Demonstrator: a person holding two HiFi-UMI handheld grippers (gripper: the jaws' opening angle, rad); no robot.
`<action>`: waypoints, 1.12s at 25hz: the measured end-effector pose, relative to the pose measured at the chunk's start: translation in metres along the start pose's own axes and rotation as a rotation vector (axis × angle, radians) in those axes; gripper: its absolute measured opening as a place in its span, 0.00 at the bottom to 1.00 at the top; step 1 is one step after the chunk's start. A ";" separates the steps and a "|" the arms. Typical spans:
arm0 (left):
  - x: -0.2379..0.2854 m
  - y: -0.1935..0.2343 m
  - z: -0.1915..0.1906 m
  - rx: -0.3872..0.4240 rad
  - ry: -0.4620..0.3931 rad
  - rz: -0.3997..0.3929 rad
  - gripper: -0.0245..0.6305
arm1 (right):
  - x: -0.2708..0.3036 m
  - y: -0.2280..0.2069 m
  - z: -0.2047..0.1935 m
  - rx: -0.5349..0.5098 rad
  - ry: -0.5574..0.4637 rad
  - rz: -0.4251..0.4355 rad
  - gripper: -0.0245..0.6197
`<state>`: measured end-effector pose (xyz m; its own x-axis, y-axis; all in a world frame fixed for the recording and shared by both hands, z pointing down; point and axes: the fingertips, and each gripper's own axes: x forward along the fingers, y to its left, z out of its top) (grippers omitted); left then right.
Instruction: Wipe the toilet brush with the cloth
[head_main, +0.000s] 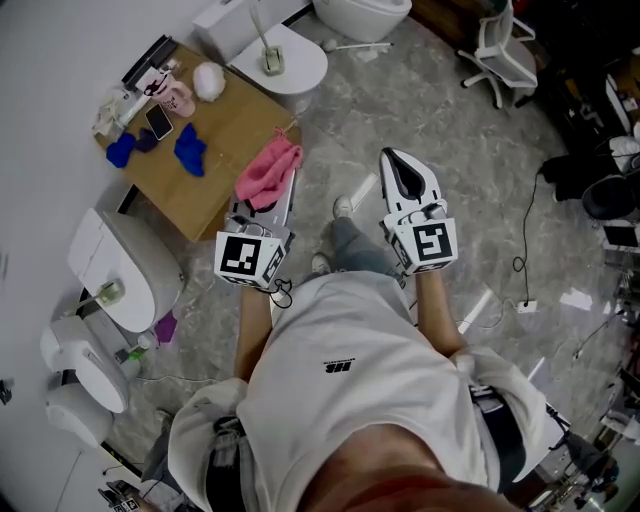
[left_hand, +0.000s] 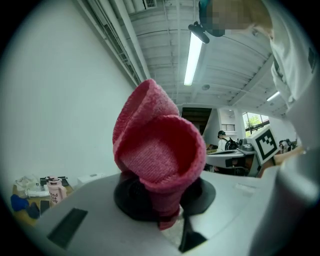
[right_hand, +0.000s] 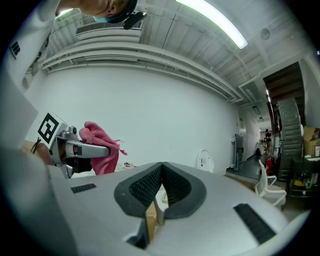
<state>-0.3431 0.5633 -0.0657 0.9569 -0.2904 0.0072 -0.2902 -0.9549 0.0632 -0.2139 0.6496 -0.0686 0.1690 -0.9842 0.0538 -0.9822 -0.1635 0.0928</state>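
Observation:
My left gripper (head_main: 281, 196) is shut on a pink cloth (head_main: 268, 170), which bunches up over its tip above the edge of a wooden table (head_main: 232, 125). In the left gripper view the cloth (left_hand: 160, 150) fills the middle, pinched between the pads. The right gripper (head_main: 394, 158) is held level beside it, shut with nothing in it; its pads meet in the right gripper view (right_hand: 161, 186). A white-handled toilet brush (head_main: 261, 35) stands in its holder on a white toilet lid (head_main: 300, 72) beyond the table, well ahead of both grippers. From the right gripper view I see the left gripper (right_hand: 75, 148) and the cloth (right_hand: 101, 146).
On the table lie blue cloths (head_main: 189, 150), a phone (head_main: 158, 122), a pink bottle (head_main: 177, 97) and a white ball-like thing (head_main: 208, 80). More white toilets stand at the left (head_main: 125, 268) and far back (head_main: 360, 15). An office chair (head_main: 497, 50) and cables (head_main: 522, 265) are to the right.

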 end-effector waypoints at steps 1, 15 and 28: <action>0.006 0.004 0.000 0.000 0.001 0.002 0.15 | 0.006 -0.003 -0.001 -0.001 -0.001 0.003 0.03; 0.130 0.061 -0.003 -0.020 0.035 0.061 0.15 | 0.123 -0.085 -0.015 0.029 0.032 0.082 0.03; 0.236 0.086 0.001 -0.011 0.038 0.142 0.15 | 0.204 -0.168 -0.017 0.035 -0.002 0.182 0.03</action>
<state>-0.1425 0.4123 -0.0597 0.9059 -0.4199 0.0550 -0.4230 -0.9034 0.0700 -0.0133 0.4772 -0.0558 -0.0124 -0.9978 0.0644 -0.9988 0.0155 0.0474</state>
